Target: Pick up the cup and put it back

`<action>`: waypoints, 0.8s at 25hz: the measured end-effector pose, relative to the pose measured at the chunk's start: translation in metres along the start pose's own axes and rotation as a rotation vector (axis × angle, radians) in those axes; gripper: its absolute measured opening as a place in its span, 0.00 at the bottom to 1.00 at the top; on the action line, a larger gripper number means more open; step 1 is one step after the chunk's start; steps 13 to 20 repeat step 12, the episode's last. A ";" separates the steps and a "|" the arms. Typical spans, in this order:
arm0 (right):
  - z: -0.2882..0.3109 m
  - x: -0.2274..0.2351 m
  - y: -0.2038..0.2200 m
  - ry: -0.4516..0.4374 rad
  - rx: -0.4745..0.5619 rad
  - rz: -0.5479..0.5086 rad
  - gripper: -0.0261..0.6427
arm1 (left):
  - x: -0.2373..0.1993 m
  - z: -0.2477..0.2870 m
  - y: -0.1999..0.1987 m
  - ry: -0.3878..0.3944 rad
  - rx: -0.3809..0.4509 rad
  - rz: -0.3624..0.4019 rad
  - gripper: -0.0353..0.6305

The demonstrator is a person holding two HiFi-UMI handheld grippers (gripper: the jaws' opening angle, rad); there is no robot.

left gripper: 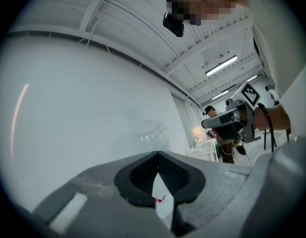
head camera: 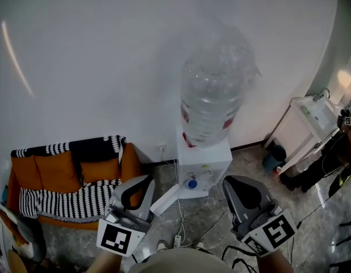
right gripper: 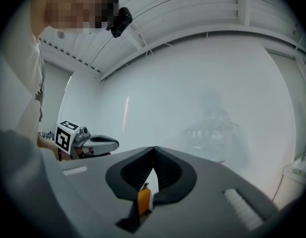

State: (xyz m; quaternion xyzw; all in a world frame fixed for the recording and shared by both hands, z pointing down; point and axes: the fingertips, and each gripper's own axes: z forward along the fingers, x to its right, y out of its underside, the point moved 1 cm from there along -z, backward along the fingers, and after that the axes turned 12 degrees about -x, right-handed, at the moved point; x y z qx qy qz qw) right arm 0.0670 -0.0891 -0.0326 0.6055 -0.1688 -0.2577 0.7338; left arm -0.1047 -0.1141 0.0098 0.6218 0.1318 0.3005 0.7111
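1. Your left gripper [head camera: 142, 182] is clenched shut, with nothing between its jaws.
2. Your right gripper [head camera: 231, 182] is clenched too, and empty.
3. The cup can't be made out in any view.
4. Far ahead, the bottle [head camera: 212, 90] on the water dispenser [head camera: 203, 166] looks hazy.
5. At left, your left gripper partly hides the orange sofa [head camera: 62, 175].

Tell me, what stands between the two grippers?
In the head view, a white water dispenser with a big bottle stands between the left gripper and the right gripper, farther away; cables lie on the floor.
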 end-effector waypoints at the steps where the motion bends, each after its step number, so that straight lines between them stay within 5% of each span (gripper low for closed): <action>1: 0.001 0.001 0.001 -0.002 0.000 0.009 0.04 | -0.001 0.001 -0.002 0.000 0.006 -0.009 0.06; 20: 0.008 0.011 0.007 0.003 -0.009 0.042 0.04 | 0.000 0.006 -0.004 0.015 0.010 0.004 0.06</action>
